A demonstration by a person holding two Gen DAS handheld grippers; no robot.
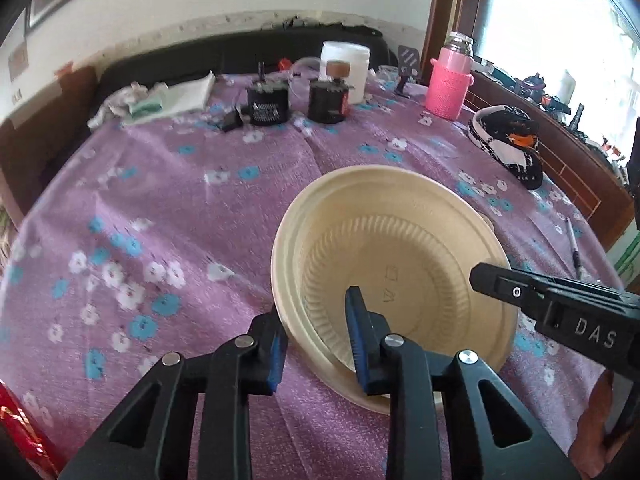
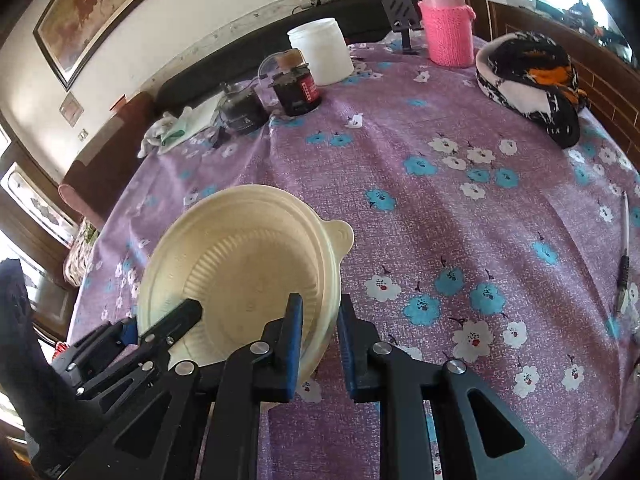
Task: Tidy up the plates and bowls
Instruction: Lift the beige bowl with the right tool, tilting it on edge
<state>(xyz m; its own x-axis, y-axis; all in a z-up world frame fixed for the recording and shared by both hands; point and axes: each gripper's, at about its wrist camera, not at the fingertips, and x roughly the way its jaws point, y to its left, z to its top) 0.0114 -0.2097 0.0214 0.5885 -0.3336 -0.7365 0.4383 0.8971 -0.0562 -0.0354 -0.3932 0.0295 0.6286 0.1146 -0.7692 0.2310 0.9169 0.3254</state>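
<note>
A cream ribbed bowl with a small tab on its rim sits tilted on the purple flowered tablecloth; its doubled rim suggests a second bowl nested in it. My left gripper straddles its near left rim, one blue pad outside and one inside, clamped on the wall. In the right wrist view my right gripper is shut on the bowl's near right rim in the same way. A finger of the right gripper reaches into the bowl from the right in the left wrist view.
At the table's far side stand a white jar, two dark jars, a pink knit-sleeved bottle and a phone stand. A black, white and orange cloth lies far right, a pen near the right edge, and tissues far left.
</note>
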